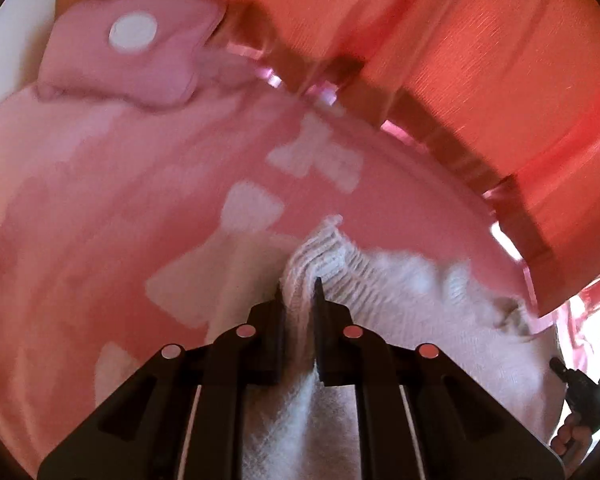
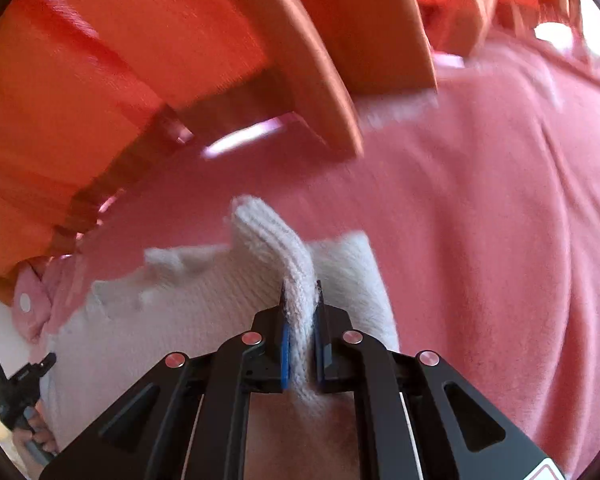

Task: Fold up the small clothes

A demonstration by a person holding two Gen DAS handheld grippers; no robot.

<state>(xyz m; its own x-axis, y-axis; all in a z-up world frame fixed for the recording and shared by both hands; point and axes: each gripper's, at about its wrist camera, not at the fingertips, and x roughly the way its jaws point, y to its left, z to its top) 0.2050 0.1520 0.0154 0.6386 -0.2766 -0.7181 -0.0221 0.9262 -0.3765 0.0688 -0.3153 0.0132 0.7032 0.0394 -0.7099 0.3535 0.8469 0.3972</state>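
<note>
The white knit garment lies on a pink blanket with pale bow shapes. The left tool is clenched on one ribbed edge of it, and the right tool on another ribbed edge. I judge the step is the first fold: next both must lift and carry the edge over evenly. Only the left view shows a small pink cloth with a white dot; only the right view shows the orange wooden frame close

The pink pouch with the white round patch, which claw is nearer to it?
Left. The left claw, pinching the white knit garment, faces the pink pouch; from the right claw it sits far left.
</note>
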